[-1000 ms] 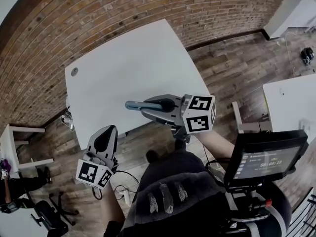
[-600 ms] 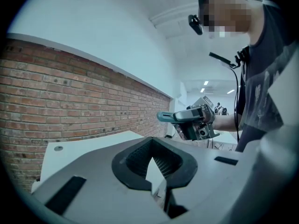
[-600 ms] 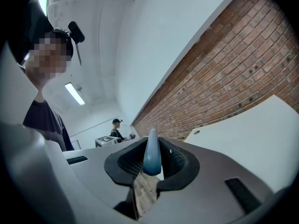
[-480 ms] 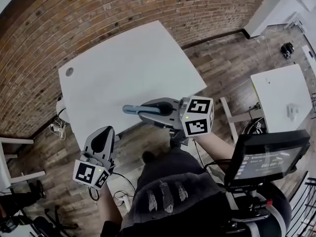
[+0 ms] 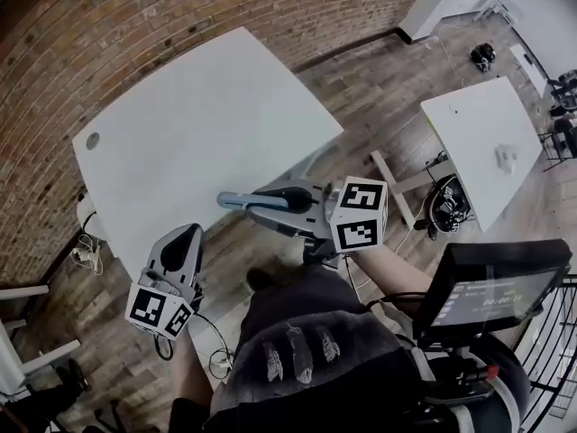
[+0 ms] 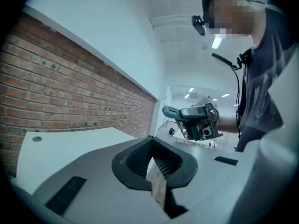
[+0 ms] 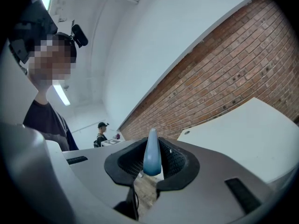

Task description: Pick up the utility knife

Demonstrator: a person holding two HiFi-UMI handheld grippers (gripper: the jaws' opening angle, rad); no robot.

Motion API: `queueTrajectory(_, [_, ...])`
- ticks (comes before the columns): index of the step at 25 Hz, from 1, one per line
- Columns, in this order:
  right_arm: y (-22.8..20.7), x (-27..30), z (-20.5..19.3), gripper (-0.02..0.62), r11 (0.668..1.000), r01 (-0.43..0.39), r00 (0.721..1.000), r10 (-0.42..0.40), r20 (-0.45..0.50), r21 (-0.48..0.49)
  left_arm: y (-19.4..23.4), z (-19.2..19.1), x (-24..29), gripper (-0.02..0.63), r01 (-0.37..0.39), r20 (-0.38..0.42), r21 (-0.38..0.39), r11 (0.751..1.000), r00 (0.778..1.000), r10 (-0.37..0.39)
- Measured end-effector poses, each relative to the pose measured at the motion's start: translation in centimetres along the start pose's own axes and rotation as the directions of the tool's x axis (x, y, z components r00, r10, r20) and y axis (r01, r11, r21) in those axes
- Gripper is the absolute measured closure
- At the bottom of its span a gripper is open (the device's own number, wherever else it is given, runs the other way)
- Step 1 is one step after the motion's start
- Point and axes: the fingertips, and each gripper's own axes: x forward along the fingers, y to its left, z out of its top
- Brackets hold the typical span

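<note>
Right gripper [image 5: 263,203] clamps smooth blue utility knife [image 7: 152,152] — tapered, rounded.

I've got the counter's [image 5: 198,133] white top open ahead up to the brick wall [image 5: 180,16], its near edge just beside my left hand-held gripper [image 5: 187,234], another table [image 5: 473,138] well right.

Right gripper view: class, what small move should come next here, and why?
Probably raise the right gripper a little without loosening it: the bluish utility knife already stands clamped between its jaws, apparently clear of the white table, while the left gripper is shut and empty.
</note>
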Motion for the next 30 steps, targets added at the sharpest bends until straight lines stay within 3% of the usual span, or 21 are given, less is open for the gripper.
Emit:
queueTrajectory(6, [0.6, -1.8, 2.0, 0.528, 1.000, -0.014, 0.993, 0.012, 0.115, 0.011, -1.0, 2.4, 0.0, 0.614, -0.010, 0.021, 0.029, 1.000, 1.000, 0.010])
queueTrajectory(14, [-0.8, -9.0, 3.4, 0.528, 0.997, -0.073, 0.986, 0.072, 0.149, -0.001, -7.3, 3.3, 4.7, 0.615, -0.058, 0.031, 0.038, 0.998, 0.998, 0.057])
queueTrajectory(22, [-1.4, -11.3, 4.8, 0.528, 0.989, -0.150, 0.976, 0.148, 0.163, 0.003, -9.2, 3.0, 7.0, 0.614, -0.098, 0.020, 0.034, 0.995, 0.995, 0.098])
queueTrajectory(30, [-2.3, -12.2, 5.3, 0.528, 0.987, -0.160, 0.972, 0.156, 0.177, 0.013, -9.2, 3.2, 7.9, 0.615, -0.113, 0.019, 0.046, 0.993, 0.993, 0.112])
